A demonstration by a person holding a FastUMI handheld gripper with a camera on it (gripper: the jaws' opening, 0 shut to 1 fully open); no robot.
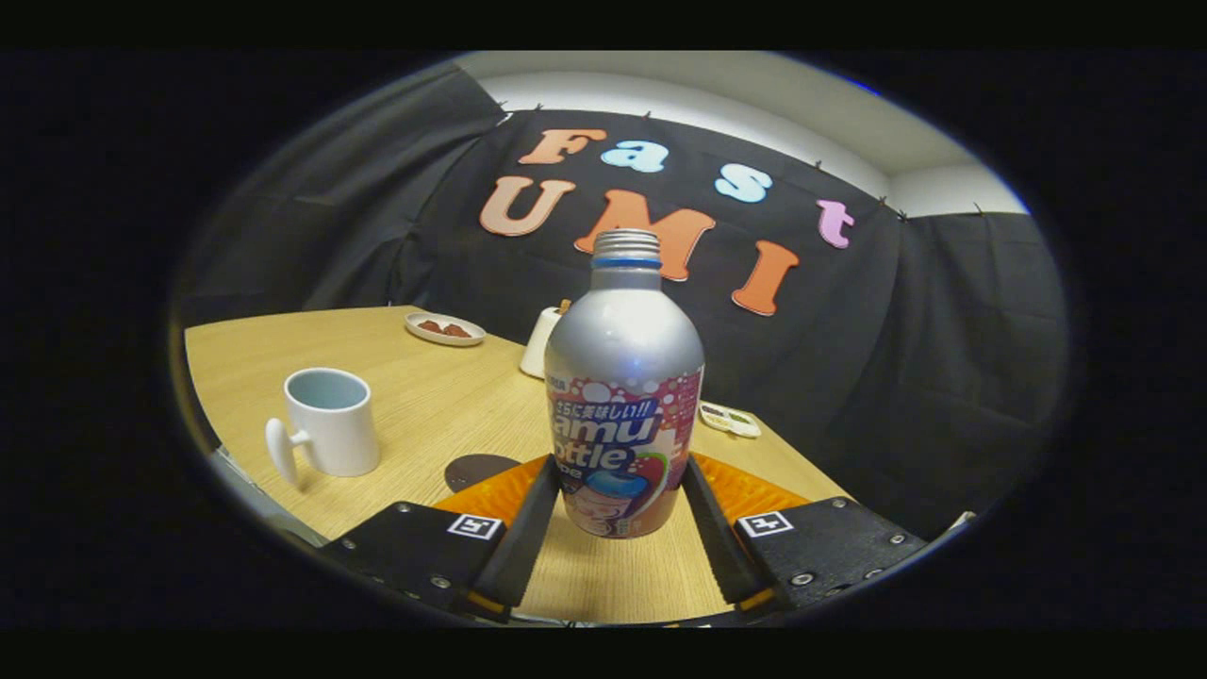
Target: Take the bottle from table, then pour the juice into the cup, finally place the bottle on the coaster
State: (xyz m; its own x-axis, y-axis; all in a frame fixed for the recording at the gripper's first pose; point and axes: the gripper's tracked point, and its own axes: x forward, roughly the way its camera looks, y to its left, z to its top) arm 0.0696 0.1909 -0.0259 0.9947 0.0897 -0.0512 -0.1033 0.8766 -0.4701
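- Bottle (623, 396): a silver metal bottle with a threaded neck, no cap seen on it, and a printed label round its lower half. It is set upright on the table, and is taken here as the landmark.
- Gripper (620, 476): its two fingers are placed one on each side of the bottle's lower body. The jaws are spread about as wide as the bottle; whether both fingers press on it cannot be told.
- Cup (327, 422): a white mug, standing upright well to the left of the bottle, its handle turned away from the bottle.
- Coaster (478, 470): a dark round disc, lying flat just left of the bottle's base, between bottle and cup, partly hidden by the left finger.
- Small plate (445, 329): seen beyond the bottle and to its left, with reddish-brown pieces on it.
- White container (539, 343): partly hidden just behind the bottle's left shoulder.
- Small flat tray (730, 419): seen just right of the bottle, near the table's edge.
- Table (415, 396): a light wood surface bearing all the above.
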